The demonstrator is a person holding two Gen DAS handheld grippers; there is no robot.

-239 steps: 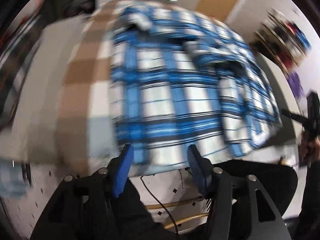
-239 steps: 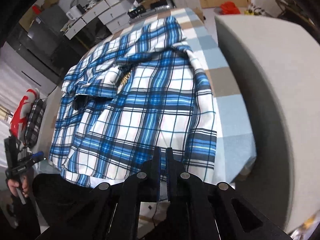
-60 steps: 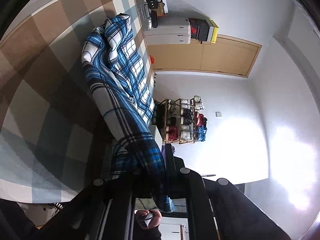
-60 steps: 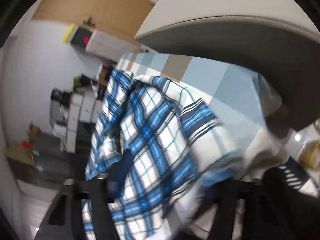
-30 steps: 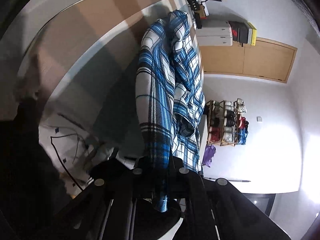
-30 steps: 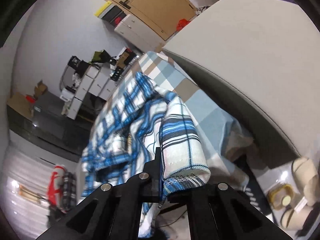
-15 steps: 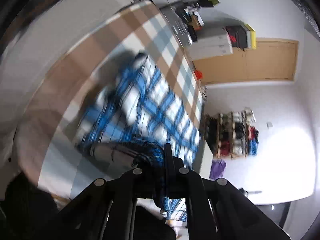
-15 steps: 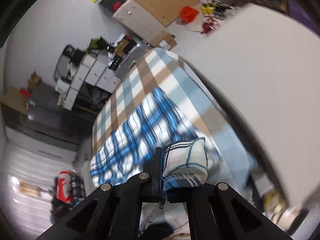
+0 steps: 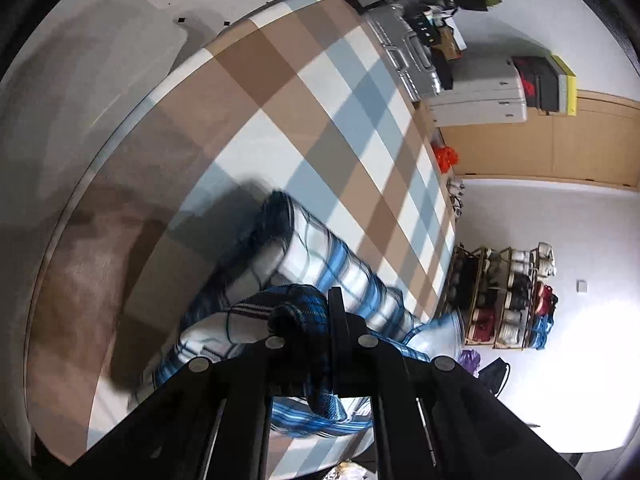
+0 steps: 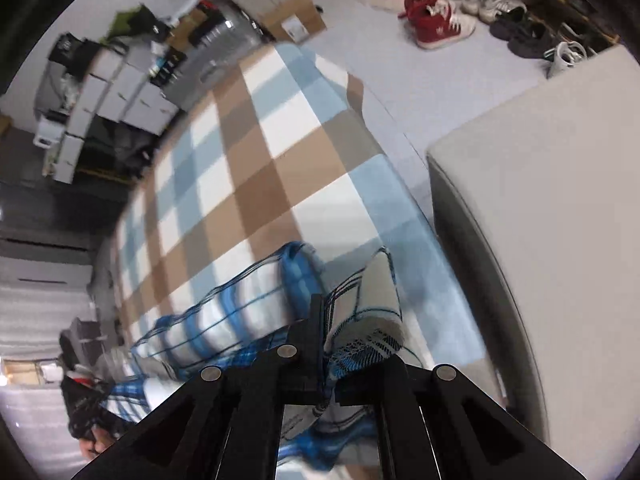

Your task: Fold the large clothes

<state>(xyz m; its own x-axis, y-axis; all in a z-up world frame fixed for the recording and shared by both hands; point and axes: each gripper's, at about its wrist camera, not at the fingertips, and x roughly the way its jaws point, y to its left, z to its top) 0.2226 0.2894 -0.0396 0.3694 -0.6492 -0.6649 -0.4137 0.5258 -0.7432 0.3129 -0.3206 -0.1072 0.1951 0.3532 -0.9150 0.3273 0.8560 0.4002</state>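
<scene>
Since eight seconds back, the shirt (image 9: 320,272) went from spread flat to doubled over on the bed (image 9: 304,92). I had left gripper (image 9: 326,312) and right gripper (image 10: 320,320) both clamped on its edge, versus off the cloth earlier.

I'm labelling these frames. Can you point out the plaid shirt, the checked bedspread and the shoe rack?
plaid shirt (image 9: 320,268): left wrist view, white-and-blue folded roll.
checked bedspread (image 10: 256,196): right wrist view, brown square.
shoe rack (image 9: 508,300): left wrist view, middle shelves.
</scene>
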